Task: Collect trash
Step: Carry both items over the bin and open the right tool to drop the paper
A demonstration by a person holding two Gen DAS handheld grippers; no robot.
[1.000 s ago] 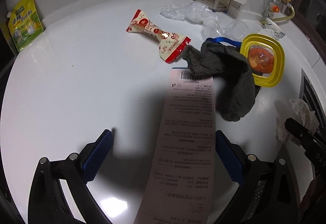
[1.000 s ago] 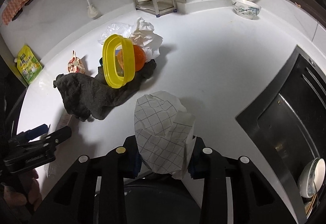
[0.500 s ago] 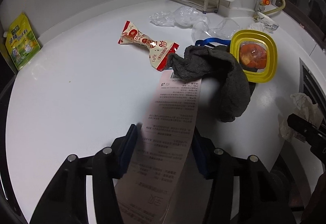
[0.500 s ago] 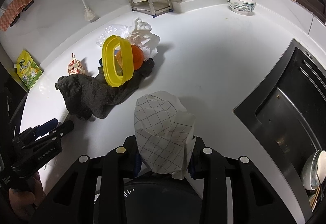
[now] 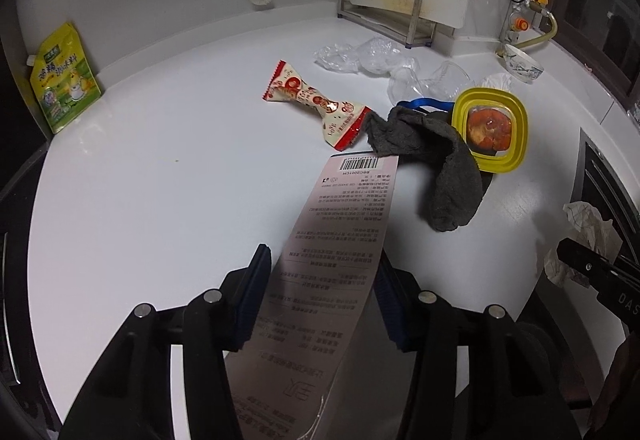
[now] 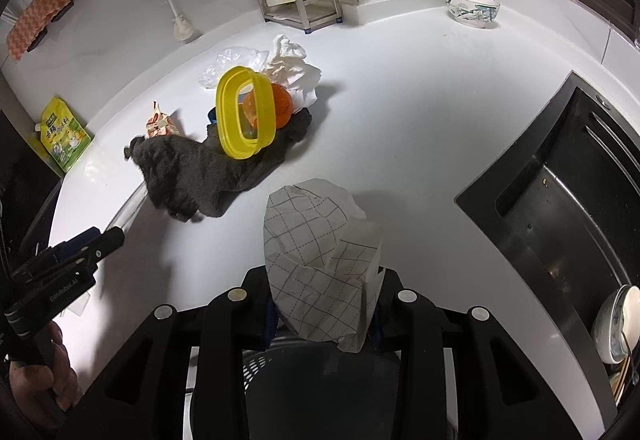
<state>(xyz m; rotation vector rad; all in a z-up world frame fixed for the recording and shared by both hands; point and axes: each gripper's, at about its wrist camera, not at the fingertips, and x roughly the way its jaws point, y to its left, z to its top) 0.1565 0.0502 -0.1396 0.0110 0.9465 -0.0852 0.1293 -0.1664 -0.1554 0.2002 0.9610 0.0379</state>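
Left gripper (image 5: 320, 288) clamps the printed package (image 5: 340, 240); right gripper (image 6: 324, 316) clamps checked paper (image 6: 320, 260) (probably over bin (image 6: 320, 380)): release the paper low.

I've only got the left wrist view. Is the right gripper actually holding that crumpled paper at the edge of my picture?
Observer: Yes. The right gripper is shut on a checked paper, which stands up between the fingers.
Operator: Is there a bin near it?
Observer: A dark perforated bin shows just beneath those fingers.
Operator: Anything in the sink?
Observer: Stacked bowls lie at the near end of the sink.
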